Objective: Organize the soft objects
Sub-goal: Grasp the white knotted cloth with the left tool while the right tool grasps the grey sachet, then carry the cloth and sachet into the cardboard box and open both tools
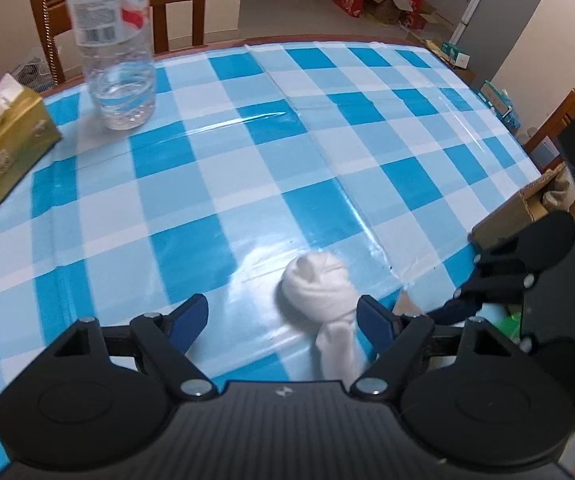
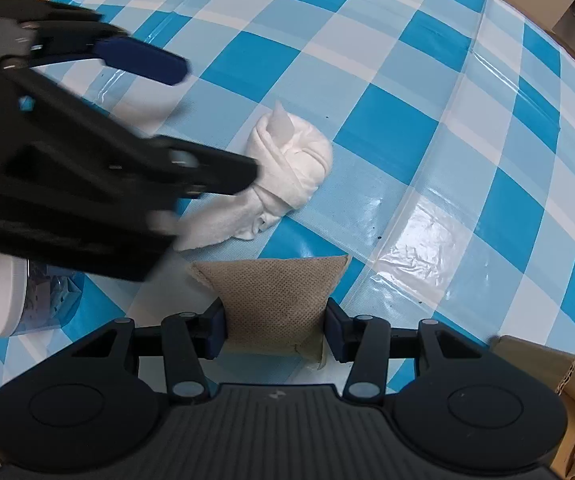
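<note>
Now the left gripper (image 1: 283, 320) tilts down, jaws spread around the white knotted cloth bundle (image 1: 317, 284); the right gripper (image 2: 275, 328) points down, pinching a tan mesh fabric pouch (image 2: 275, 296).

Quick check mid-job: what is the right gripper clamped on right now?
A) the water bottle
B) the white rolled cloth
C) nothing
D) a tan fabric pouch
D: in the right wrist view the right gripper has both pads pressed on the tan fabric pouch, while the white rolled cloth lies on the table beyond it.
</note>
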The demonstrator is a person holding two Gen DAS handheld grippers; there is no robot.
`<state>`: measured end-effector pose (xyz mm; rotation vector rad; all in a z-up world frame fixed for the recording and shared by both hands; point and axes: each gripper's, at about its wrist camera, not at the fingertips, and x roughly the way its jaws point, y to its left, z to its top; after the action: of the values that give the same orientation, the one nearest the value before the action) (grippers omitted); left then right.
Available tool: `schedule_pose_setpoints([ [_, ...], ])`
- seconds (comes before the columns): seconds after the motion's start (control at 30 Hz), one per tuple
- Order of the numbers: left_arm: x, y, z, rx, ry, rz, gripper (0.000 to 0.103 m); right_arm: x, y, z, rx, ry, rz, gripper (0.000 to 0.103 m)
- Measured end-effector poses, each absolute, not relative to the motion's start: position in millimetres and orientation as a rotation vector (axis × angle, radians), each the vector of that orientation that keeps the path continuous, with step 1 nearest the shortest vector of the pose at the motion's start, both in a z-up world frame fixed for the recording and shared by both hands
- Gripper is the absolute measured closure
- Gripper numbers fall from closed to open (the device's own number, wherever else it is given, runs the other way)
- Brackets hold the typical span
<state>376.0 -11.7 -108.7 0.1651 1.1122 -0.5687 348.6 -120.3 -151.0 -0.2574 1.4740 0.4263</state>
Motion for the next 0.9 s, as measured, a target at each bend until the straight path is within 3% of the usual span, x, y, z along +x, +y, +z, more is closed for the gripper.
schedule_pose_setpoints([
  [0.07, 379.4, -17.3, -113.5, 0.155, 1.116, -0.571, 0.037, 348.6, -120.0, -151.9, -0.257, 1.475, 0.425, 0.049],
  [0.23, 388.4, -25.2, -128.1, 0.113, 1.151, -0.573, 0.04, 349.0, -121.1, -151.9, -0.245, 1.473, 0.422, 0.049],
  [0.73, 392.0, -37.1, -140.8, 0.016, 1.17, -0.626, 0.064, 350.5, -126.2, -150.6, -0.216, 1.471, 0.412, 0.048],
  [0.9, 391.7, -29.2, -136.2, 0.031, 1.161, -0.593, 0.065, 348.0, -122.8, -150.3, -0.24, 1.455, 0.407, 0.05],
])
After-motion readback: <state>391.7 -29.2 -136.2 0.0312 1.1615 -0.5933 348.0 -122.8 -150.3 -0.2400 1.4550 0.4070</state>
